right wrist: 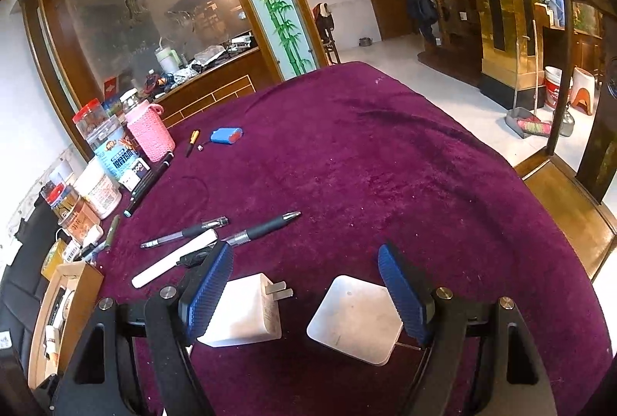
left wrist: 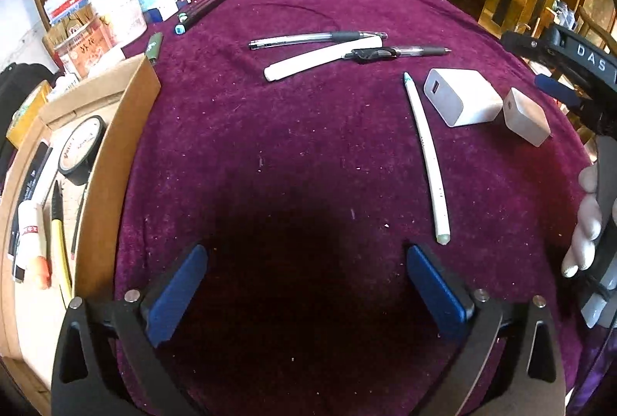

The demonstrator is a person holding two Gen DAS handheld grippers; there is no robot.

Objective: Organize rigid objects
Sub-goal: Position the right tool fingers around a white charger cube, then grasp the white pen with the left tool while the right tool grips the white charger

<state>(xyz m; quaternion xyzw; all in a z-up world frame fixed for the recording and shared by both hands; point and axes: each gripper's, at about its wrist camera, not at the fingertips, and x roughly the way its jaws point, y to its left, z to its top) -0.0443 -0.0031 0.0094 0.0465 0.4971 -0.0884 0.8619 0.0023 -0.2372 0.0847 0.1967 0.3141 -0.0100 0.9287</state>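
A round table with a dark purple velvet cloth point(left wrist: 308, 146) holds many small hard things that need tidying. At about nine o'clock in the left wrist view stands an open brown cardboard box point(left wrist: 115, 130), and it already holds a roll of black tape point(left wrist: 83, 146), a yellow-handled tool point(left wrist: 59, 246) and a white glue tube with an orange cap point(left wrist: 32, 246), so it looks like the place where things go. The left gripper point(left wrist: 306, 294) hangs over bare cloth near six o'clock with its blue pads point(left wrist: 177, 294) spread wide and nothing between them, likely ready for the next thing. The closest thing to it is a long thin white pen point(left wrist: 426, 157) at about two o'clock from its pads, lying almost straight away from the camera. Further off, near twelve o'clock, lie a clear pen with a black grip point(left wrist: 316, 39), a thick white marker point(left wrist: 324, 58) and a black click pen point(left wrist: 401, 51), crossed over each other. The right gripper point(right wrist: 306, 294) is low over two chargers: a big white square wall charger with metal prongs point(right wrist: 246, 312) beside its left pad and a smaller white cube charger point(right wrist: 354, 319) by its right pad. Its fingers are spread and are not squeezing either one. A blue battery pack with a red end point(right wrist: 226, 137) lies far back near eleven o'clock, beside a jar in a pink knitted cover point(right wrist: 149, 135).
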